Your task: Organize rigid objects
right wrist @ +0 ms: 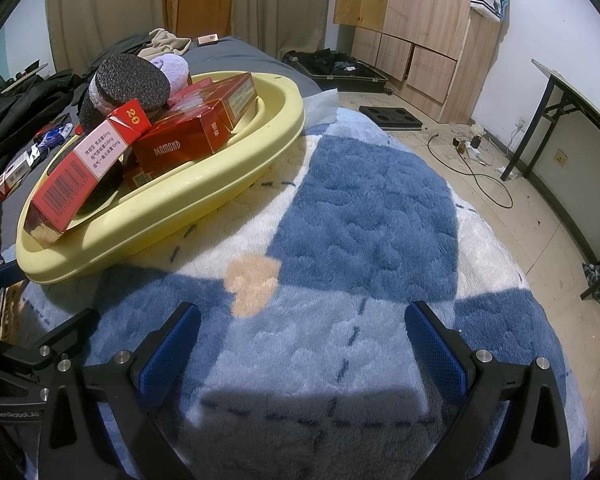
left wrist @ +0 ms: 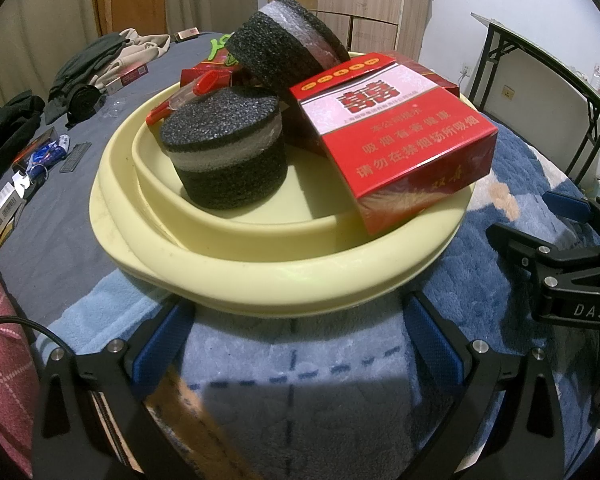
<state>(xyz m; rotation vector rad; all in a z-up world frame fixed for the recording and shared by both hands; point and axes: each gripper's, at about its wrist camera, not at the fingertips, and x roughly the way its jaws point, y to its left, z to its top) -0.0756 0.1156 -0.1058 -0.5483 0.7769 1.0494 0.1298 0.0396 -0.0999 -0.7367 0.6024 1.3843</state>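
- My left tongs (left wrist: pixel 296 344) are spread apart with nothing between them, hovering over the blue blanket (right wrist: pixel 364 208) on the bed, just short of the yellow basin (left wrist: pixel 284 276).
- My right tongs (right wrist: pixel 302 340) are also wide apart and empty, over the blanket beside the basin (right wrist: pixel 204 184).
- Hard to read: something brownish and blurred sits low by my left tongs; I can't tell what it is.
- The basin's far side is hidden behind its own load, and a smaller yellow rim sits inside the outer one.
- Inside: a black foam cylinder (left wrist: pixel 226 152) with a pale band stands upright; a second foam cylinder (left wrist: pixel 288 46) lies tilted on the pile behind it.
- A red carton (left wrist: pixel 396 136) with Chinese print leans over the basin's near edge, its flap open.
- From the right, a red box marked DIAMOND (right wrist: pixel 180 144) lies in the pile.
- Small boxes and dark clothes litter the grey sheet beyond, too small to name.
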